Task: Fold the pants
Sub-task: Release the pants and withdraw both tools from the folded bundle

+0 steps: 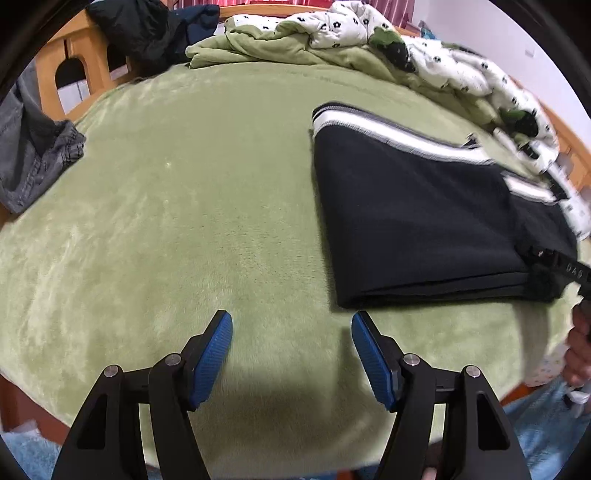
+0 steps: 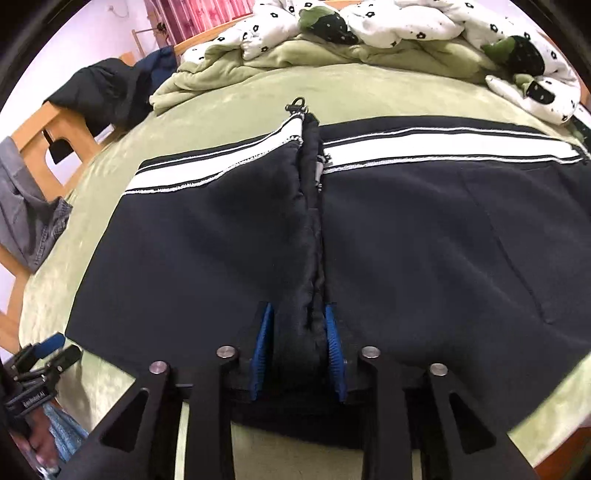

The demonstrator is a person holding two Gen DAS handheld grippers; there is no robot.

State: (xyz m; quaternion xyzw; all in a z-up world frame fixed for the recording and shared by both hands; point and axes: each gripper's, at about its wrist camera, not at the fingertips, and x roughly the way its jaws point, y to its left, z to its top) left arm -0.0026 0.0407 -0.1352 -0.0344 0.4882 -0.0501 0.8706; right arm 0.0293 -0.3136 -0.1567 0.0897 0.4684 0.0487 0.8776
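Note:
Black pants [image 1: 413, 206] with a white side stripe lie folded on the green bed cover [image 1: 184, 221], to the right in the left wrist view. My left gripper [image 1: 291, 332] is open and empty, just left of the pants' near fold corner. In the right wrist view the pants [image 2: 207, 258] fill the middle. My right gripper [image 2: 299, 328] is shut on a bunched ridge of the pants' fabric at their near edge. The right gripper also shows at the right edge of the left wrist view [image 1: 554, 264].
A rumpled green and white flowered quilt [image 1: 332, 33] lies along the back of the bed. Grey clothing [image 1: 33, 147] hangs at the left edge. Dark clothes [image 2: 107, 92] drape over the wooden bed frame [image 1: 85, 62]. The left gripper shows at the lower left of the right wrist view [image 2: 40, 358].

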